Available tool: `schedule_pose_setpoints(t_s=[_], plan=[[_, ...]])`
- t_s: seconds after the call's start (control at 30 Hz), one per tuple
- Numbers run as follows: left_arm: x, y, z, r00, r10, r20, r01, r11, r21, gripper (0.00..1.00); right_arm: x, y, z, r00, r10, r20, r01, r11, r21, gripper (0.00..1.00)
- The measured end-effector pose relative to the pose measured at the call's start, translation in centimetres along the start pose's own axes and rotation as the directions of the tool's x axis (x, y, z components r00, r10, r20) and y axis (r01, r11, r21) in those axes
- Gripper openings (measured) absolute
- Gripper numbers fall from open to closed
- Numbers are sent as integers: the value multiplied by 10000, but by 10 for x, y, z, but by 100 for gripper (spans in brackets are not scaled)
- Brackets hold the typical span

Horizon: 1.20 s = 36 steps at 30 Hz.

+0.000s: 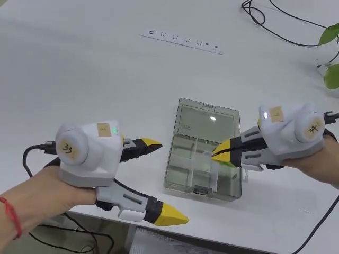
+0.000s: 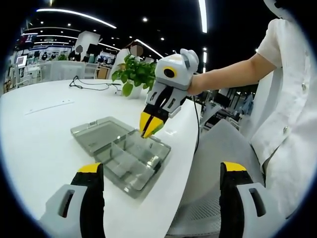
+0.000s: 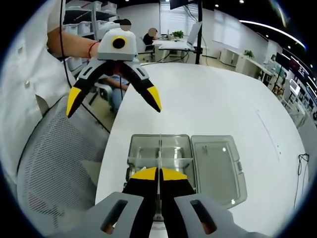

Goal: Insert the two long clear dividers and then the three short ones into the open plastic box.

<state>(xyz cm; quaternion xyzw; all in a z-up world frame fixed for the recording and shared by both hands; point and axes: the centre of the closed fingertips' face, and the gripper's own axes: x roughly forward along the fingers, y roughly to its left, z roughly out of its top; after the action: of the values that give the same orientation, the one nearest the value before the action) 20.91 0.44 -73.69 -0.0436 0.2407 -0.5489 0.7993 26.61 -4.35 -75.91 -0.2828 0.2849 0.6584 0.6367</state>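
The open clear plastic box [image 1: 183, 177] lies near the table's front edge, its lid [image 1: 207, 120] folded flat behind it. Clear dividers stand inside the tray. My right gripper [image 1: 216, 152] hovers over the tray's right part, shut on a clear divider [image 1: 214, 174] that hangs down into the box. In the right gripper view the divider [image 3: 159, 148] shows edge-on between the closed yellow tips [image 3: 159, 174], above the box [image 3: 143, 148]. My left gripper [image 1: 170, 180] is open to the left of the box, holding nothing. The left gripper view shows its wide jaws [image 2: 161, 171] and the right gripper [image 2: 150, 125] over the box [image 2: 106, 148].
A white power strip [image 1: 183, 41] lies at the back of the table [image 1: 79, 69], black cables [image 1: 275, 24] and a green plant [image 1: 331, 53] at the back right. A grey mesh chair [image 3: 64, 163] stands by the table's front edge, close to the box.
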Motion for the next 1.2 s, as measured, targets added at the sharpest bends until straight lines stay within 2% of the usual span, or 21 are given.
schedule_pose_setpoints(t_s=[0.23,0.57,0.7,0.93,1.2], plan=[[0,0,-1,10000,-3,-14,3,10000,-2,100,5,1,1,10000,22,-68,-22,10000,-30,2],[0,0,-3,10000,-20,-75,20,10000,13,100,20,-3,-8,9986,249,-473,-245,9997,76,2],[-1,1,-3,10000,-10,-53,10,10000,7,100,26,-4,-13,9964,344,-778,-330,9993,183,2],[-2,2,-4,9999,-23,-97,23,10000,26,100,36,-3,-24,9894,408,-1392,-394,9991,131,2],[-2,2,-4,9999,-24,-129,24,10000,25,100,44,-2,-33,9745,372,-2213,-444,9986,-275,2]])
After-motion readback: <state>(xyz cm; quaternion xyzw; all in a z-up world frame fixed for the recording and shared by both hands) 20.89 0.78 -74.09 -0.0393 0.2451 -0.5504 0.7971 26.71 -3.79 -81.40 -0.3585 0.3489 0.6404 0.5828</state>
